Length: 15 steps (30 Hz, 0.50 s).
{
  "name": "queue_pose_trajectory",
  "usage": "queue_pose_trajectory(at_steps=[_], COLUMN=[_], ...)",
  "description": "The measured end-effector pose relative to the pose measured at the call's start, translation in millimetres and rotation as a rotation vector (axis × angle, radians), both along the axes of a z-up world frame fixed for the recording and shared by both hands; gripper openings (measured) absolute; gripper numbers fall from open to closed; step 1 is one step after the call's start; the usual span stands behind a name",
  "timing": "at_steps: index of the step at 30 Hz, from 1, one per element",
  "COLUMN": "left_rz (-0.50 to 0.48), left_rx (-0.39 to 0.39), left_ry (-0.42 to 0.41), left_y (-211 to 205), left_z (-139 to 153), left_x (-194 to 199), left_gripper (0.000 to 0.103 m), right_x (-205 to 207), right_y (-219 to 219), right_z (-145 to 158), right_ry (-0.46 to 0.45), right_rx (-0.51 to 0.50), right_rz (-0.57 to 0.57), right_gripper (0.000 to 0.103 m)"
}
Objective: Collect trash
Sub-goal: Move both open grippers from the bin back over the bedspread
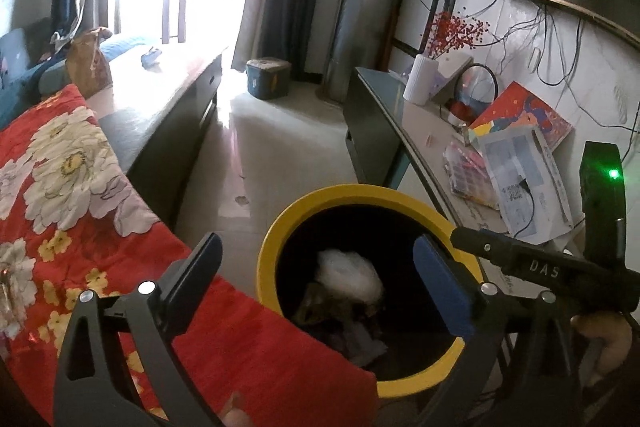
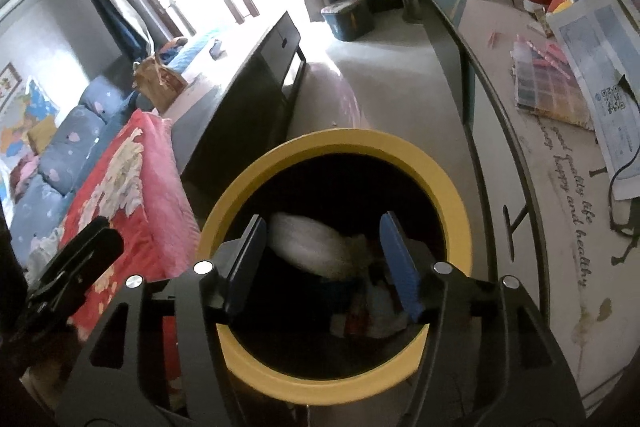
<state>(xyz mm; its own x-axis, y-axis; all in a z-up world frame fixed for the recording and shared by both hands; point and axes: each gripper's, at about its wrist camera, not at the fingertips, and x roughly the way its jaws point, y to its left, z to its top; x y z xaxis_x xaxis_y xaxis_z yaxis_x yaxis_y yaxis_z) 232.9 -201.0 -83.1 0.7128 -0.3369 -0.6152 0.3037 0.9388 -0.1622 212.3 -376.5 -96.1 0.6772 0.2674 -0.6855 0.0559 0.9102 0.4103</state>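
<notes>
The left gripper (image 1: 320, 275) spreads wide and empty, and the right gripper (image 2: 322, 259) is parted with nothing between its blue pads, both over the yellow-rimmed bin (image 2: 452, 195). Inside its black well lies a white crumpled wad (image 1: 350, 273) on darker scraps, beside the red floral quilt (image 1: 72, 163).

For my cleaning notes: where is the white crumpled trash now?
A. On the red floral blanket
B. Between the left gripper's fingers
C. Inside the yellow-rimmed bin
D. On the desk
C: the white crumpled trash lies inside the yellow-rimmed bin, below both open grippers.
</notes>
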Motion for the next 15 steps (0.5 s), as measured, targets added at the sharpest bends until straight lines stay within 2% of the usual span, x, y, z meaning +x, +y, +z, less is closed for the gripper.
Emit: queue_pose_trajectory(at_steps=[15], left_rz=[0.170], left_rx=[-0.051], left_ry=[-0.076], left_y=[74.3], left_z=[32.7], left_x=[-33.3], left_gripper=[0.094], right_x=[-15.6], right_y=[41.6], right_z=[38.4], right_ry=[-0.130], right_rx=[-0.061], right_rz=[0.103], right_gripper=[0.058])
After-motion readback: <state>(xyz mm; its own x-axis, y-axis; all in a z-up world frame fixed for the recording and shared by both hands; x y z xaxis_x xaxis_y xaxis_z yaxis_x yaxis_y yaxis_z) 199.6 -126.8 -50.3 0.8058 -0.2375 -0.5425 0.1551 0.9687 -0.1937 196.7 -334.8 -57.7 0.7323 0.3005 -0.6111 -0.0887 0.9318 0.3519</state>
